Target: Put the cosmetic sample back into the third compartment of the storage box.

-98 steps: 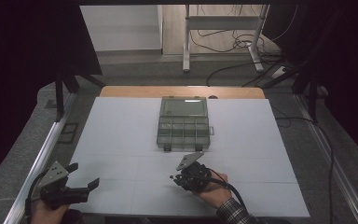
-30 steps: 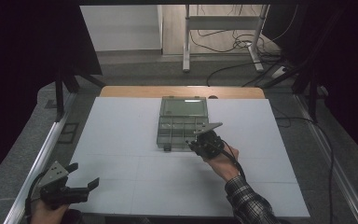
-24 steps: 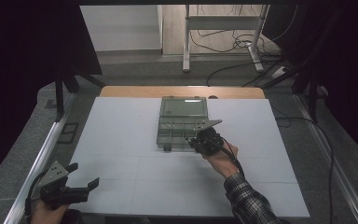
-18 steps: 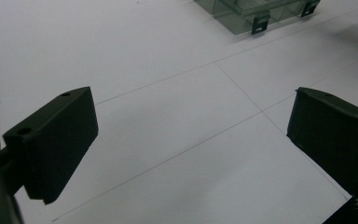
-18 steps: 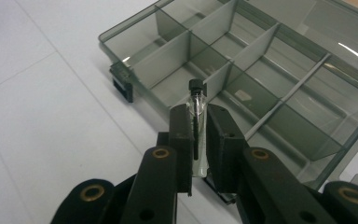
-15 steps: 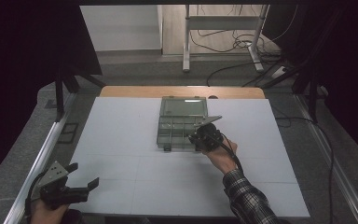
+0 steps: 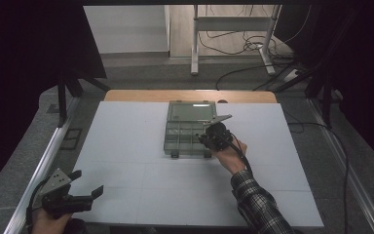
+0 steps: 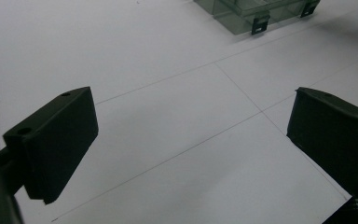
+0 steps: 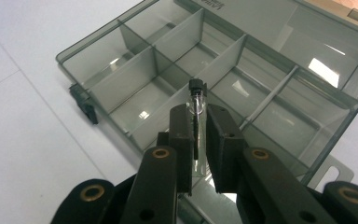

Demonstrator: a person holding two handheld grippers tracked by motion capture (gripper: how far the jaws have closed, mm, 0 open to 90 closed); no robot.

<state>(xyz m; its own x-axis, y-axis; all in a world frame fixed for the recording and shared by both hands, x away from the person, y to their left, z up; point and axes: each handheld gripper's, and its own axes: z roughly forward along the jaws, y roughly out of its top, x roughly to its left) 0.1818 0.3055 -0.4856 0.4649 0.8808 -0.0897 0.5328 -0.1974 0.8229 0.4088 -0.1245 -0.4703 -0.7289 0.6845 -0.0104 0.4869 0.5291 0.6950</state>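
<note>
White sheeting covers the table (image 7: 141, 146), marked with thin seam lines, and beyond its far wooden edge cables trail across a dim floor. Near the far middle of the sheet lies a smoky clear plastic organizer box (image 7: 189, 127), lid folded open toward the far side, its tray split by dividers into several compartments; 2 dark latches hang at its near edge.

At the near right part of the tray the right gripper (image 9: 200, 122) hovers, held by a hand in a plaid sleeve (image 7: 258, 204). Its jaws are drawn narrow and pinch a small clear glass vial (image 9: 196, 100) with a black cap. The vial stands up between the pads, cap pointing toward the box, over a divider between near compartments; which compartment lies under it I cannot tell.

Well apart, at the near left corner of the table, the left gripper (image 7: 85, 195) rests in the other hand. Its jaws are spread wide, with nothing but bare sheet between them, pointing toward the box.
</note>
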